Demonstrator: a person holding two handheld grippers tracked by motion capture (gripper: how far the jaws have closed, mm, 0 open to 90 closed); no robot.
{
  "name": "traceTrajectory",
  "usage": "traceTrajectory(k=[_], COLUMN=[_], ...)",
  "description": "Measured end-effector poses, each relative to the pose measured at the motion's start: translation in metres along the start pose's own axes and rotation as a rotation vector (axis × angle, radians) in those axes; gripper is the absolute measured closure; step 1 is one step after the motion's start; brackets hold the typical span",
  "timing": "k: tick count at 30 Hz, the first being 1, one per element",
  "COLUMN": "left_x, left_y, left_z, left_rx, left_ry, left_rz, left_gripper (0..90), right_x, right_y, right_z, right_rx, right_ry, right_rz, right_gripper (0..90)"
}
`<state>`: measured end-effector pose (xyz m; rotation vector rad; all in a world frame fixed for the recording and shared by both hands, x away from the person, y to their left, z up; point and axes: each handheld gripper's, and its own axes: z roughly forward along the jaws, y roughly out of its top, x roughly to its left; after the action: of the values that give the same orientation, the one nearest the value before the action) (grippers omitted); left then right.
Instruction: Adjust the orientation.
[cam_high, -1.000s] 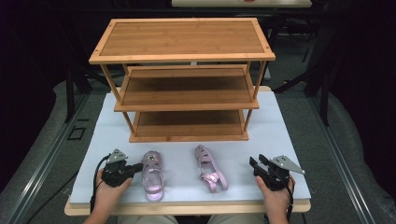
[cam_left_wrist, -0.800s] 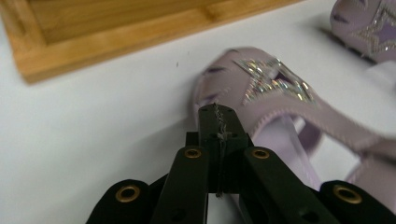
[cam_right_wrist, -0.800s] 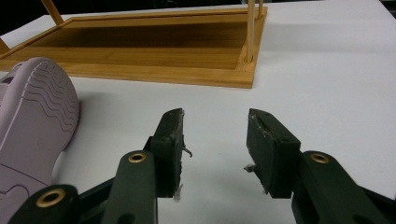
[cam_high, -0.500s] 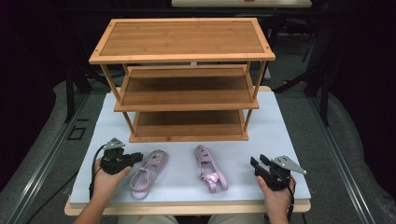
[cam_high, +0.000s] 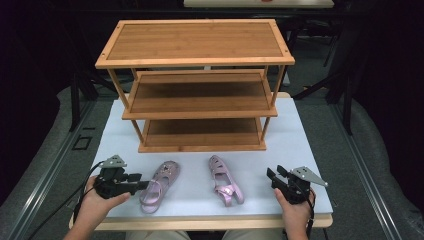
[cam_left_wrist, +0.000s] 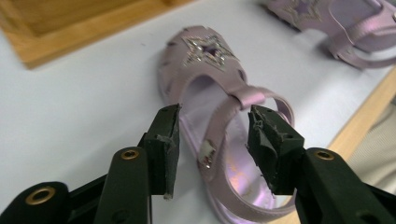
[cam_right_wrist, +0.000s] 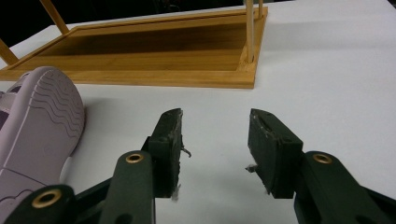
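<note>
A three-tier bamboo shoe rack (cam_high: 197, 85) stands on the pale blue-white table (cam_high: 310, 150). In front of it lie two pink strapped sandals, well apart. The left sandal (cam_high: 157, 185) lies flat with its heel strap between the left gripper (cam_high: 145, 185), whose jaws have just been opening and no longer press it. The right sandal (cam_high: 226, 180) lies on its side. The right gripper (cam_high: 270, 176) rests open, holding nothing.

The bench (cam_high: 310, 135) is bright and pale, lit from above, but the room around it is very dark. The rack (cam_high: 195, 42) drops soft shadows on its lower shelves. The high view is a bit fuzzy. In both gripper views the black jaws up close look soft and blurry. The far sandal (cam_left_wrist: 336, 18) is out of focus.
</note>
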<state>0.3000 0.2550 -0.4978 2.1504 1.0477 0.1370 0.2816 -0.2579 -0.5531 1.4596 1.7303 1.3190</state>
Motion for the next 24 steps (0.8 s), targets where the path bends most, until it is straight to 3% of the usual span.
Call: traceTrajectory(k=[3, 7, 8, 11, 14, 16, 19, 24], left_x=[-0.002, -0.006, -0.006, -0.009, -0.008, -0.005, -0.003, 0.0], left_y=[0.001, 0.009, 0.009, 0.021, 0.03, 0.037, 0.043, 0.054], left_z=[0.012, 0.016, 0.016, 0.016, 0.019, 0.022, 0.026, 0.034], left_rx=[0.123, 0.202, 0.202, 0.279, 0.334, 0.406, 0.464, 0.582], left_ry=[0.082, 0.096, 0.096, 0.185, 0.211, 0.215, 0.193, 0.135], left_rz=[0.067, 0.132, 0.132, 0.23, 0.28, 0.323, 0.322, 0.277], left_gripper=[61.4, 76.5, 77.4, 79.8, 81.2, 81.3, 80.7, 76.9], right_x=[-0.001, -0.002, -0.002, -0.003, -0.002, -0.002, -0.002, -0.003], right_y=[0.0, 0.0, 0.0, 0.0, 0.0, 0.0, -0.001, -0.001], right_z=[-0.001, -0.001, -0.001, -0.001, 0.0, 0.0, 0.0, 0.002], right_rx=[0.018, 0.008, 0.008, 0.012, 0.008, 0.01, 0.008, 0.015], right_ry=[-0.003, 0.004, 0.004, 0.006, 0.01, 0.01, 0.013, 0.022], right_rz=[0.005, 0.013, 0.013, 0.017, 0.016, 0.016, 0.021, 0.032], right_gripper=[54.0, 54.0, 54.0, 54.0, 54.0, 54.0, 54.0, 53.8])
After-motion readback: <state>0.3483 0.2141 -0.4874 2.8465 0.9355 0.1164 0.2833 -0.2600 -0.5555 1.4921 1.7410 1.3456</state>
